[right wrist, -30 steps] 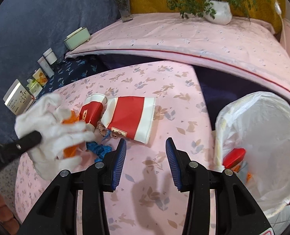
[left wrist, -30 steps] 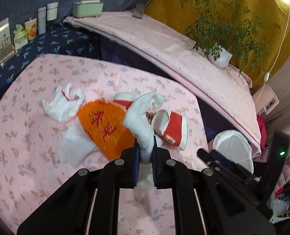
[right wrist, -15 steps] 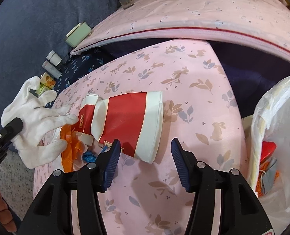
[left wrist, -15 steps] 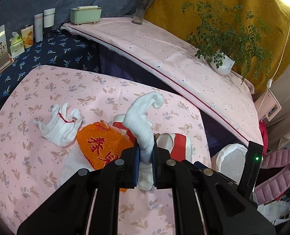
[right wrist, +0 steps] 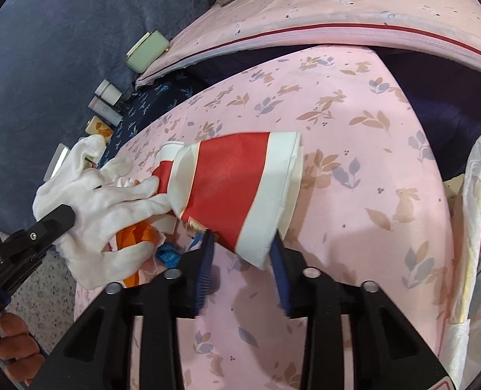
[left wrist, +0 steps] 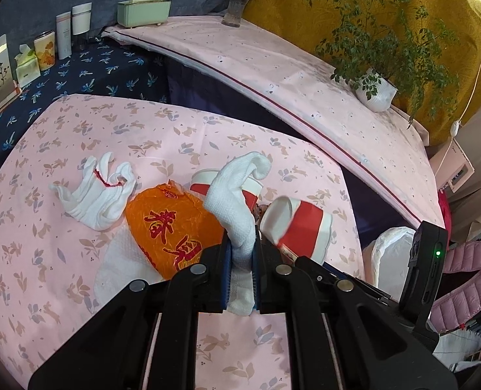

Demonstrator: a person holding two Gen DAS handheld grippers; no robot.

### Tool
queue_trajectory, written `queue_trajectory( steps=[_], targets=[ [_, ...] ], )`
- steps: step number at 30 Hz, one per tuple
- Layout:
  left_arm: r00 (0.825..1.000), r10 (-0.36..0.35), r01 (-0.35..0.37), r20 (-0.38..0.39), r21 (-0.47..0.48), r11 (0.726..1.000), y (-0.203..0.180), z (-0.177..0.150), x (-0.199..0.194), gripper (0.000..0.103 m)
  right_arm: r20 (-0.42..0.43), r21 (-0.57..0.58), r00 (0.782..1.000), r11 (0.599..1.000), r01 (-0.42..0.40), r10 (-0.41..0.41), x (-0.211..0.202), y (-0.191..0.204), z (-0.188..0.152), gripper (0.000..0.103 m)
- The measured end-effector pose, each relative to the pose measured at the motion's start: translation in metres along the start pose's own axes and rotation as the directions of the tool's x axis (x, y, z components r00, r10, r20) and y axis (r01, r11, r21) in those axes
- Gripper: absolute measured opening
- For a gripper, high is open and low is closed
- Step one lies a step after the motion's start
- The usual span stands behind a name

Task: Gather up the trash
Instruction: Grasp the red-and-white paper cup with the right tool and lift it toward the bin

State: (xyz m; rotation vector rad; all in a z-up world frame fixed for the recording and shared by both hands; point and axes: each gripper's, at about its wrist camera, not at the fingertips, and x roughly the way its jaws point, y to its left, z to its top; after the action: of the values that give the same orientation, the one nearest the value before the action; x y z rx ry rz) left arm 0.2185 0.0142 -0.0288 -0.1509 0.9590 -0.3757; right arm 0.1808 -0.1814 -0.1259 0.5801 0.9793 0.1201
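Note:
My left gripper (left wrist: 240, 247) is shut on a white glove (left wrist: 237, 195) and holds it above the pink table; the glove also shows in the right wrist view (right wrist: 97, 208). Below it lie an orange plastic bag (left wrist: 172, 227), a second white glove (left wrist: 97, 191) and a white tissue (left wrist: 116, 263). My right gripper (right wrist: 242, 256) is open, its jaws on either side of the rim of a flattened red and white paper cup (right wrist: 240, 188), seen also in the left wrist view (left wrist: 302, 227). A second cup (left wrist: 207, 178) lies behind, partly hidden.
A white trash bag (right wrist: 477, 227) hangs open at the table's right edge, with red trash inside. A blue scrap (right wrist: 168, 253) lies by the orange bag. A raised pink shelf (left wrist: 289, 74) at the back holds a potted plant (left wrist: 377, 91) and vase (left wrist: 237, 13). Bottles and boxes (left wrist: 64, 39) stand far left.
My right gripper moved forward to the red and white cup, so its rim now sits between the open jaws. My left gripper rose slightly and still holds the glove.

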Motion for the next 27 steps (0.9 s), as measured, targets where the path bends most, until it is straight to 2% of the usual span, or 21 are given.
queue_trajectory(
  steps=[3, 8, 18, 27],
  targets=[
    [1.0, 0.003, -0.003, -0.003, 0.005, 1.0, -0.001, -0.002, 0.0, 0.01, -0.002, -0.018, 1.0, 1.0, -0.006, 0.006, -0.001, 0.006, -0.003, 0.011],
    [1.0, 0.002, -0.002, -0.002, 0.011, 1.0, -0.006, -0.004, -0.002, 0.01, 0.027, -0.048, 1.0, 0.999, 0.007, -0.006, -0.015, 0.017, -0.008, 0.004],
    [0.999, -0.046, 0.043, 0.028, 0.084, 0.996, -0.05, -0.007, -0.023, 0.01, 0.138, -0.09, 0.985, 0.989, 0.119, -0.106, -0.077, 0.03, -0.009, 0.004],
    [0.991, -0.125, 0.116, 0.039, 0.185, 0.976, -0.112, -0.012, -0.04, 0.01, 0.244, -0.027, 0.943, 0.971, 0.239, -0.225, -0.144, 0.009, -0.014, 0.004]
  ],
)
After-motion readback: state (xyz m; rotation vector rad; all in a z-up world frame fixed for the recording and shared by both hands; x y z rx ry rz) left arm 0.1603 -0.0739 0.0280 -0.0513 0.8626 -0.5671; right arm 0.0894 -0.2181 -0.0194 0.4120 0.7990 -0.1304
